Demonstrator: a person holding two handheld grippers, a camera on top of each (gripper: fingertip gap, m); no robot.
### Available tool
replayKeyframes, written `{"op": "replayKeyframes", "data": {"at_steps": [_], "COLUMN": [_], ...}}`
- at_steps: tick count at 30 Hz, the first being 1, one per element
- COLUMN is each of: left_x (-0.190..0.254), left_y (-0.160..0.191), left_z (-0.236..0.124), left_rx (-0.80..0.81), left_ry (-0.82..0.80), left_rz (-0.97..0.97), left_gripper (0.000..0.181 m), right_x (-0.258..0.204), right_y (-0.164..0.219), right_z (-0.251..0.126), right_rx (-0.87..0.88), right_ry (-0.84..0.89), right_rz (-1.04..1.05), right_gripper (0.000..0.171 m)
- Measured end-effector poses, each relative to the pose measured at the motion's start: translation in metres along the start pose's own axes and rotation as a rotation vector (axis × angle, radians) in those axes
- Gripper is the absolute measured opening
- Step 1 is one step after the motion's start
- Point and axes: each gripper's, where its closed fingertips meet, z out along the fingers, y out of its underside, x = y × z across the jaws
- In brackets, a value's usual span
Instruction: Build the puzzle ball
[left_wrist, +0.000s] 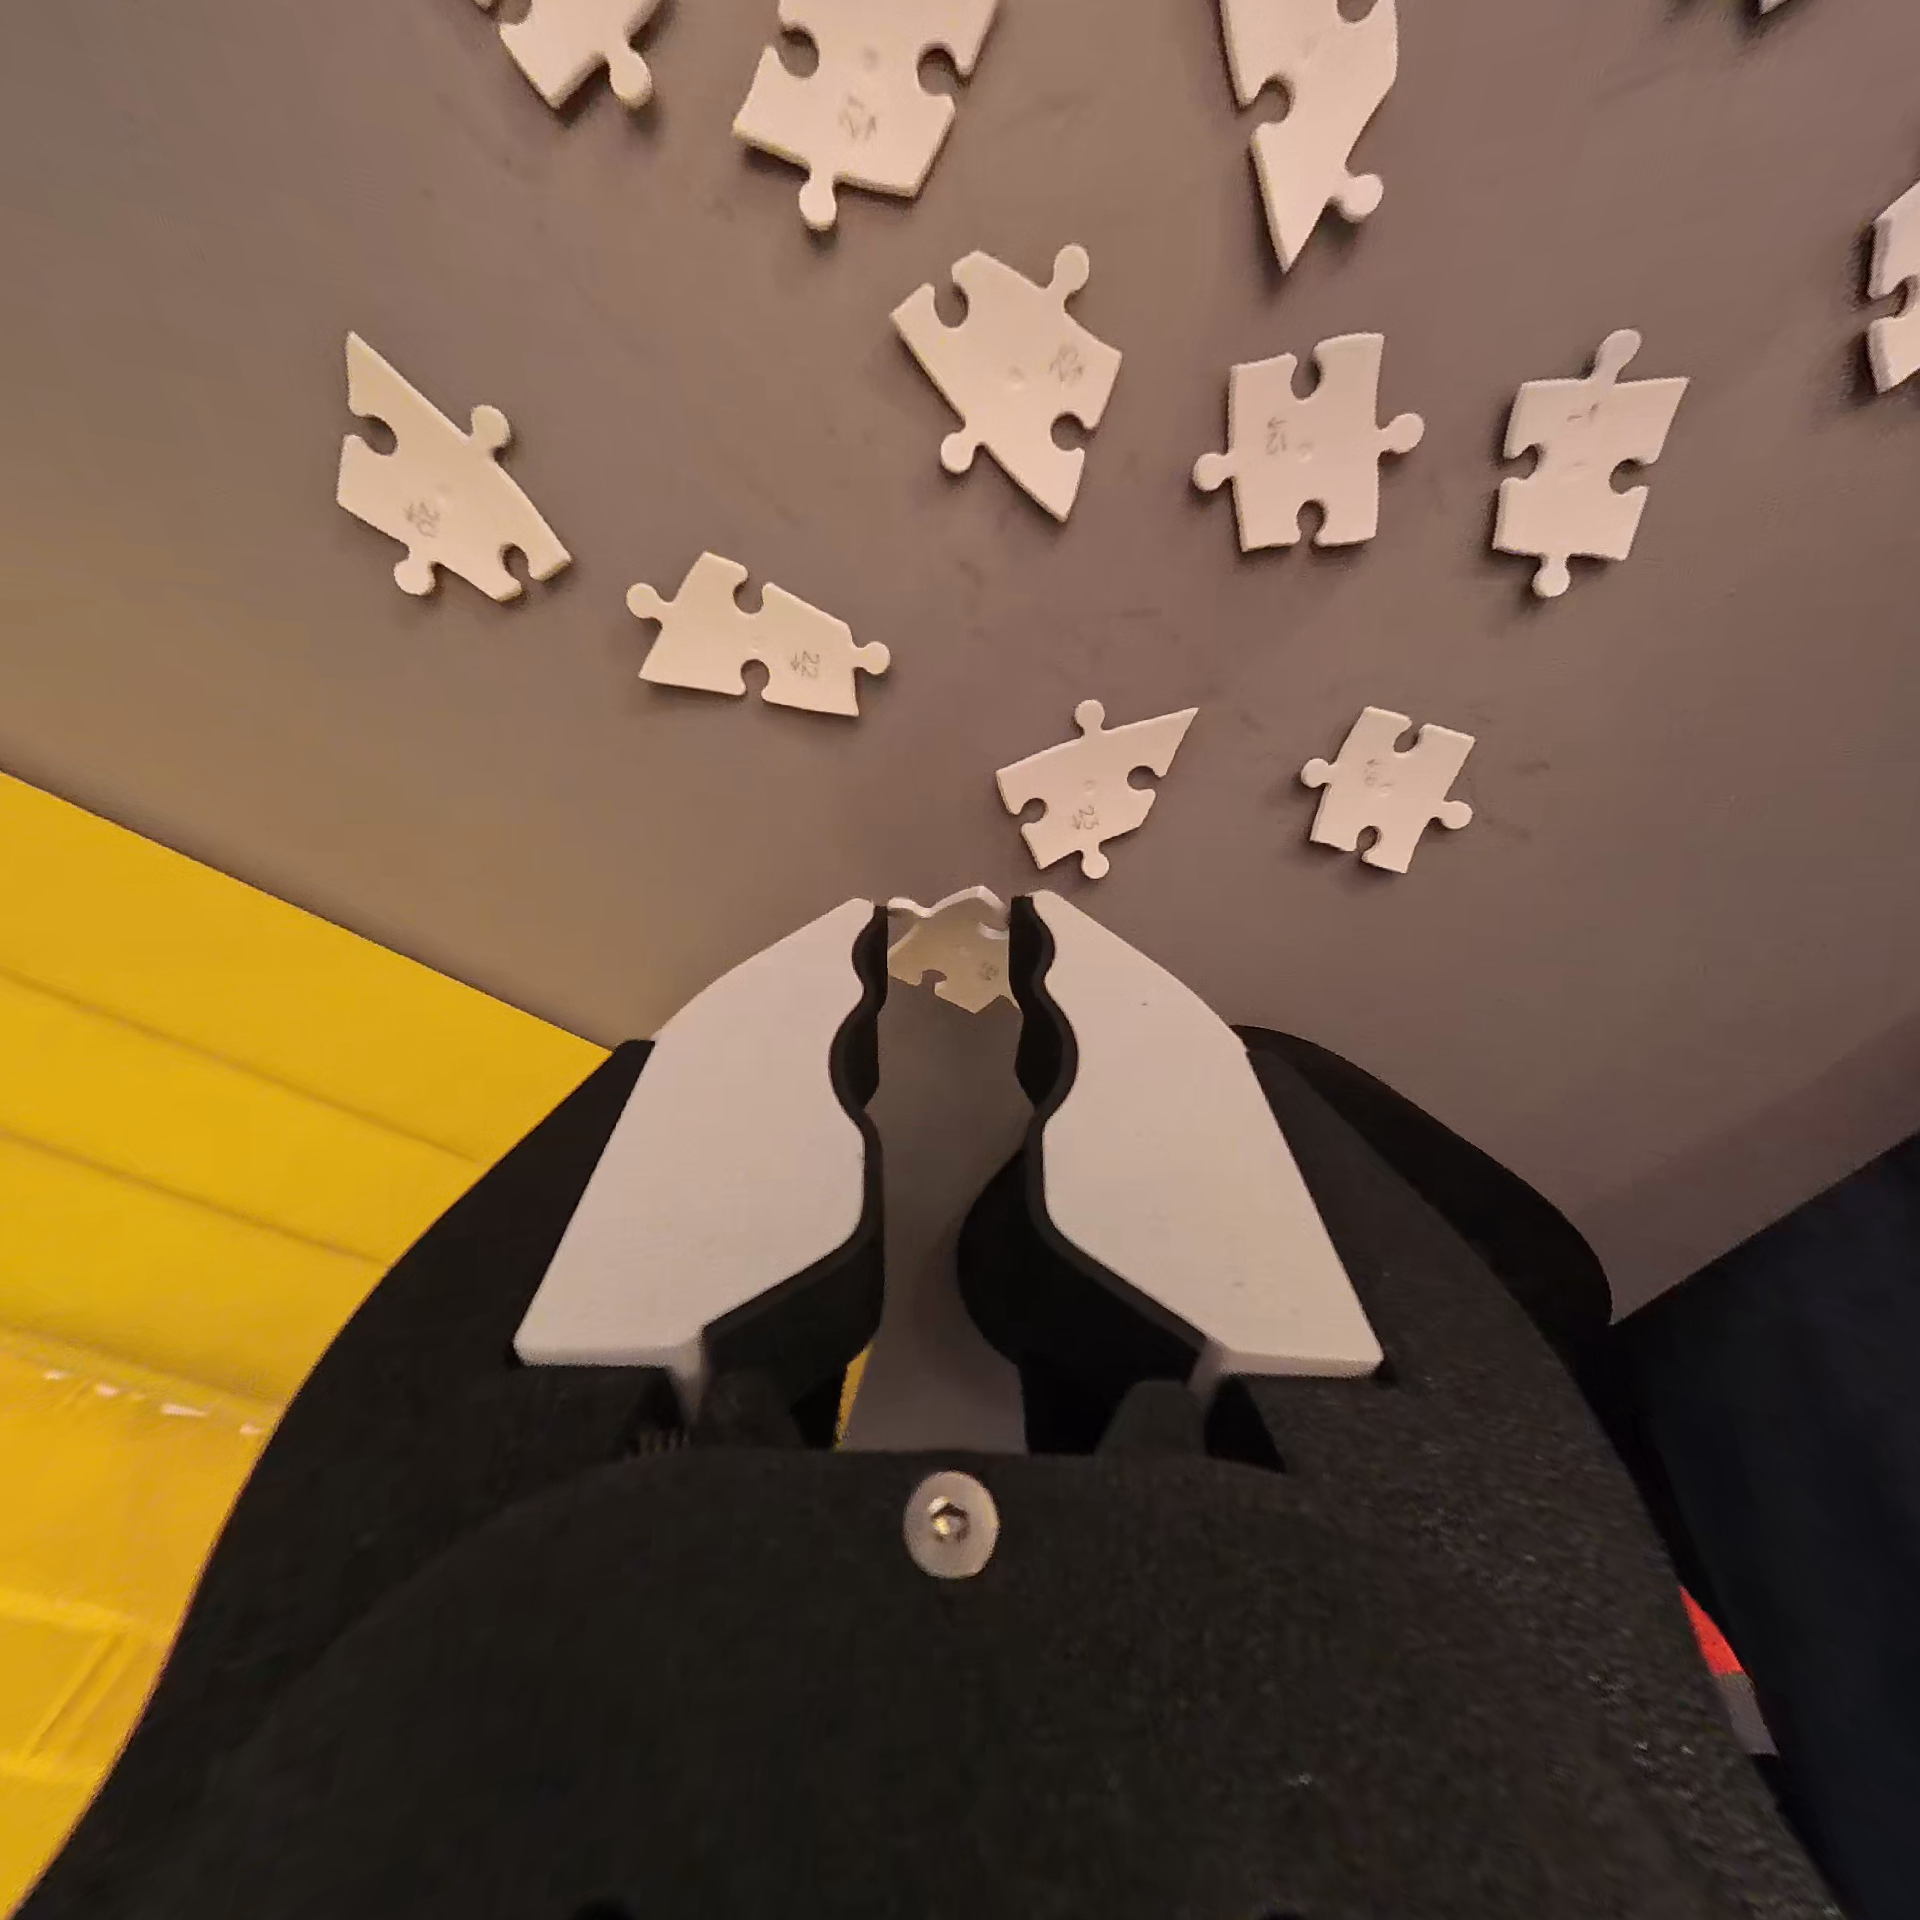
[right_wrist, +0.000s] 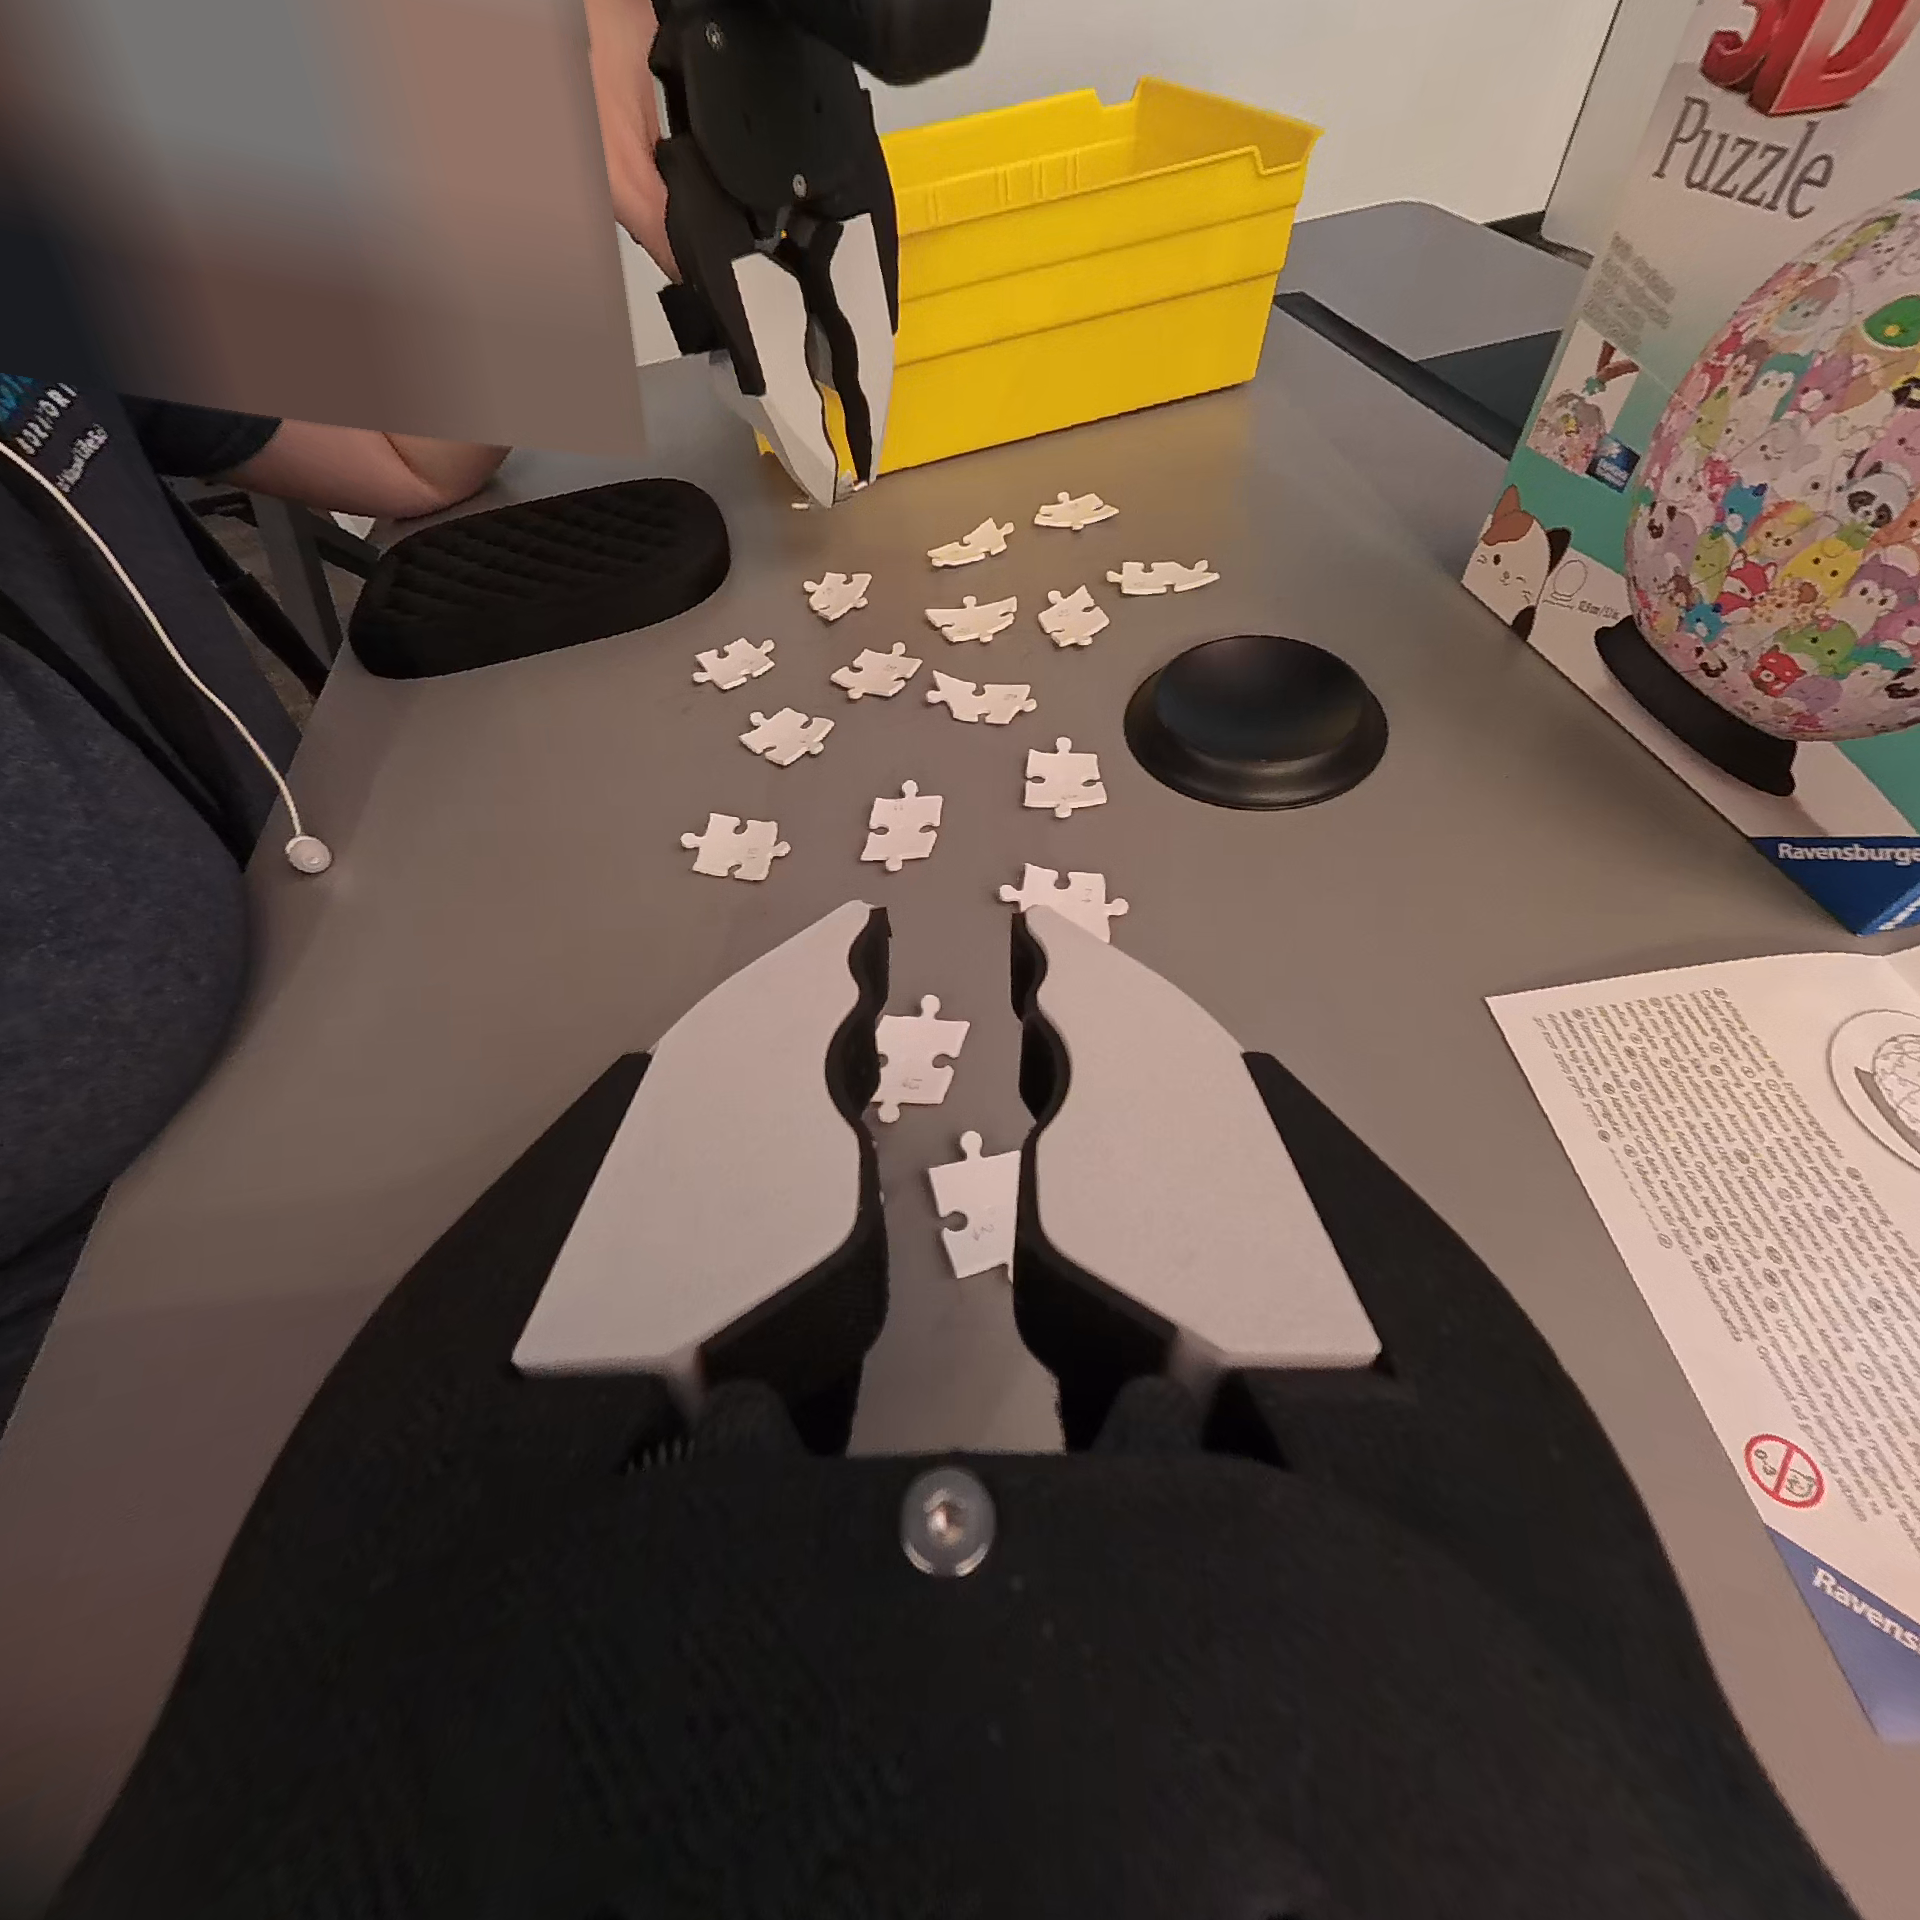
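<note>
Several white puzzle pieces (right_wrist: 902, 831) lie face down, spread over the grey table (right_wrist: 499, 935). My left gripper (left_wrist: 948, 920) is shut on one white puzzle piece (left_wrist: 951, 956), pinched between its fingertips just above the table. The same gripper shows in the right wrist view (right_wrist: 836, 494), pointing down in front of the yellow bin (right_wrist: 1081, 281). My right gripper (right_wrist: 951, 925) is open and empty, hovering over the near pieces; one piece (right_wrist: 920, 1055) shows on the table between its fingers. The black round ball stand (right_wrist: 1255, 717) sits empty to the right of the pieces.
The puzzle box (right_wrist: 1714, 499) stands at the far right, with an instruction sheet (right_wrist: 1745, 1226) in front of it. A black foam pad (right_wrist: 540, 571) lies at the left, where a person sits at the table edge. The yellow bin also shows in the left wrist view (left_wrist: 208, 1143). The left gripper's tips are roughly 30 cm from the right gripper's.
</note>
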Motion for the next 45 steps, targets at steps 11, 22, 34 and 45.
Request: {"op": "replayKeyframes", "data": {"at_steps": [11, 22, 34, 45], "left_x": [0.012, -0.044, -0.138, -0.162], "left_y": [0.015, 0.007, 0.021, 0.084], "left_z": [0.026, -0.101, -0.216, -0.056], "left_rx": [-0.165, 0.378, 1.228, 0.213], "left_ry": [-0.001, 0.010, -0.174, -0.210], "left_rz": [0.008, -0.103, -0.014, -0.053], "left_gripper": [0.022, 0.030, 0.046, 0.041], "right_x": [-0.007, -0.006, 0.000, 0.005], "right_y": [-0.002, -0.004, -0.003, 0.003], "right_z": [0.001, -0.003, -0.004, -0.003], "right_rx": [-0.004, 0.007, 0.009, -0.011], "right_ry": [-0.015, -0.006, 0.019, 0.027], "right_rz": [-0.020, -0.023, -0.011, 0.010], "right_gripper": [0.023, 0.023, 0.023, 0.024]}}
